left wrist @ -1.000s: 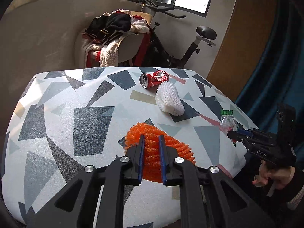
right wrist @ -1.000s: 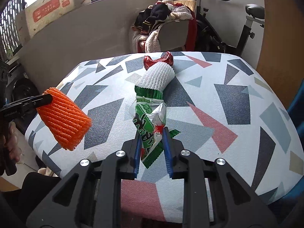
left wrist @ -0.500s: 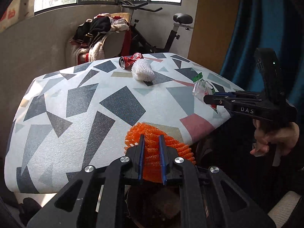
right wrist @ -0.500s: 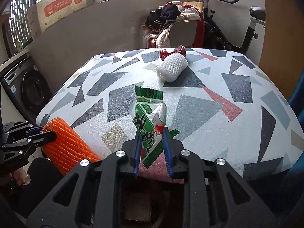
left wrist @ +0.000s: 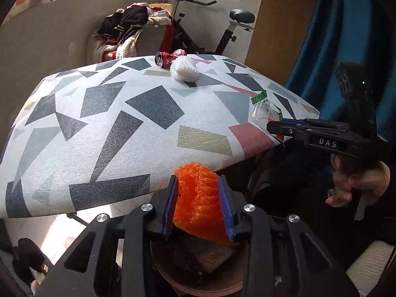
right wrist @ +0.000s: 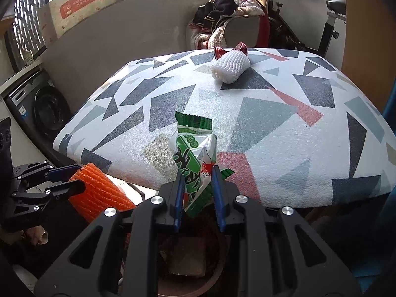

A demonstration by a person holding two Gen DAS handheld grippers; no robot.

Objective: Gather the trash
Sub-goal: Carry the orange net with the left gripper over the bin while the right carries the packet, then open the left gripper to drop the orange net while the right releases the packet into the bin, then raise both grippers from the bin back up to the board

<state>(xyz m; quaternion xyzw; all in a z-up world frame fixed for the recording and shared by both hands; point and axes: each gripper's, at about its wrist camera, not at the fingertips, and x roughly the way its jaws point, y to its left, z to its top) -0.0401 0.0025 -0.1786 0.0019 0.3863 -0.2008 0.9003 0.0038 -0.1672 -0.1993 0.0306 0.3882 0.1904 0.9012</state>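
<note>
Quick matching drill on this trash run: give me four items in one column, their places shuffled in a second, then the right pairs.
1 orange foam net
2 green snack wrapper
3 white foam net
4 crushed red can

A far table edge, behind the white net
B between left gripper's opening jaws
C lying on the table
D pinched in right gripper

1-B, 2-D, 3-C, 4-A
</note>
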